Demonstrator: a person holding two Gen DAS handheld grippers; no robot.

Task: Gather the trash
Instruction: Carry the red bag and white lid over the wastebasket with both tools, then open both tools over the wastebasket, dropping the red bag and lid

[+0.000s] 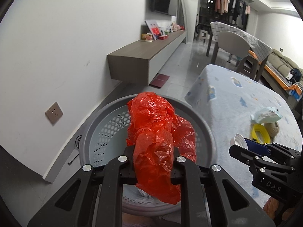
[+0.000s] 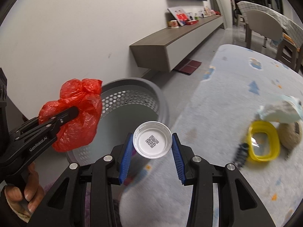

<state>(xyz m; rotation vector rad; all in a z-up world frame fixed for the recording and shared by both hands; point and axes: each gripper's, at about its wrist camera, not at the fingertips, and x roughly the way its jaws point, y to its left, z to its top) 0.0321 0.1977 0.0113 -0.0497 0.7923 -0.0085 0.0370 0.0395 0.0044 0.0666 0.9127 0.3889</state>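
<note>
My left gripper [image 1: 154,152] is shut on a crumpled red plastic bag [image 1: 159,132], held over the open grey perforated basket [image 1: 106,130]. From the right wrist view the same red plastic bag [image 2: 75,117] hangs at the basket's [image 2: 132,98] left rim, clamped in the left gripper [image 2: 73,112]. My right gripper [image 2: 152,146] is shut on a white round lid [image 2: 152,140] with a QR code inside, its blue pads [image 2: 126,151] pressing both sides, just right of the basket. In the left wrist view, the right gripper [image 1: 244,146] with the white lid [image 1: 239,141] shows at the right.
A table with a light blue patterned cloth [image 1: 246,102] carries a yellow oval ring [image 2: 263,141], a beige ball of twine [image 2: 291,132] and a pale crumpled wrapper [image 2: 280,111]. A floating wall cabinet [image 1: 147,53], a white wall with a socket [image 1: 54,112], and chairs [image 1: 231,45] lie beyond.
</note>
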